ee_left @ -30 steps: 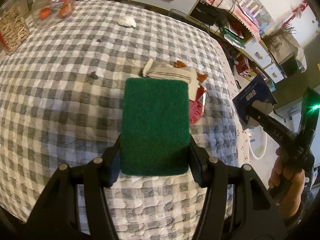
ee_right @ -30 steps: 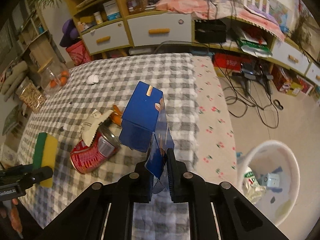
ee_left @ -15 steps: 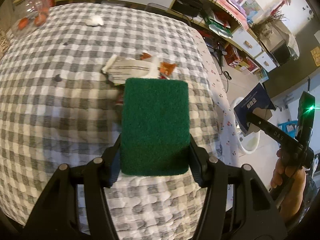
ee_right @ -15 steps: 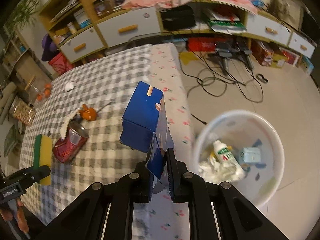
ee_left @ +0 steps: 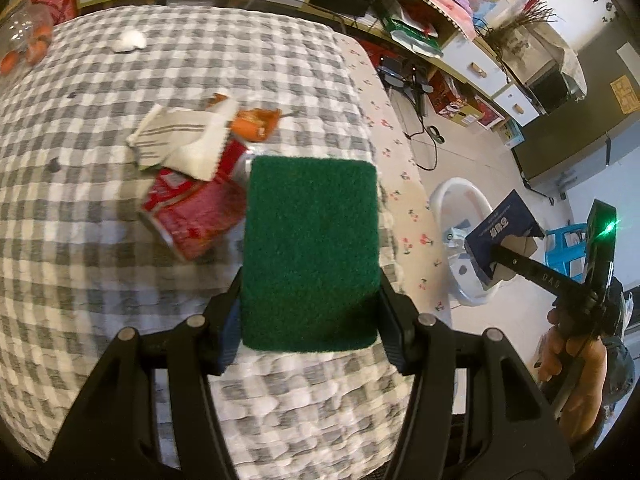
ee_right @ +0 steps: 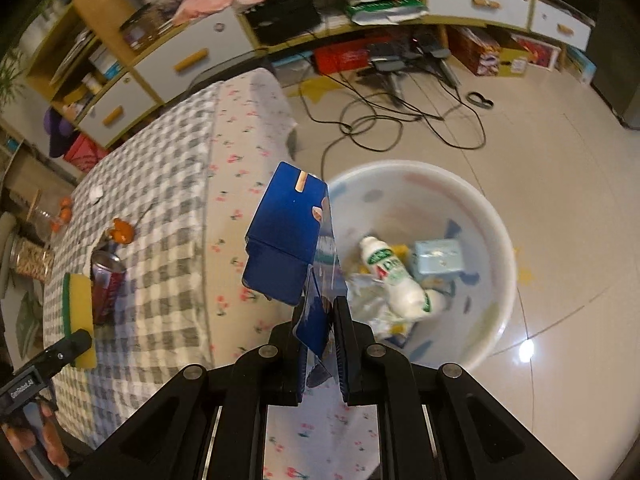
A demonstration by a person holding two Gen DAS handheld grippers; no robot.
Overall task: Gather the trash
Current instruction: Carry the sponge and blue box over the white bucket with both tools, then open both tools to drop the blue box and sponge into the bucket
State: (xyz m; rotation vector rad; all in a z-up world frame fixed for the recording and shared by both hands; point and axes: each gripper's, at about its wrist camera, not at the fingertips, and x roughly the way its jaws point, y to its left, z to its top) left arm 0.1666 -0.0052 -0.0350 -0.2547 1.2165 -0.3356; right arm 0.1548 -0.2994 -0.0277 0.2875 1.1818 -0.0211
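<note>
My left gripper (ee_left: 310,300) is shut on a green-and-yellow sponge (ee_left: 311,252), held above the checked table (ee_left: 80,280). Beside it lie a crushed red can (ee_left: 192,208), a white striped wrapper (ee_left: 180,140) and an orange scrap (ee_left: 256,122). My right gripper (ee_right: 322,320) is shut on a flap of a blue carton (ee_right: 286,236), held off the table edge beside the white trash bin (ee_right: 496,240). The bin holds a white bottle (ee_right: 394,276), a light blue box and crumpled paper. The sponge (ee_right: 78,316) and can (ee_right: 106,280) also show in the right wrist view.
A small white scrap (ee_left: 130,40) and a jar of orange fruit (ee_left: 24,36) sit at the table's far side. Cables (ee_right: 400,116) run over the tiled floor. Drawers and cluttered shelves (ee_right: 280,20) line the wall. A blue stool (ee_left: 568,240) stands past the bin.
My right gripper has carried the blue carton off the table to the bin's side. My left gripper has shifted with the sponge, so the red can now shows to its left.
</note>
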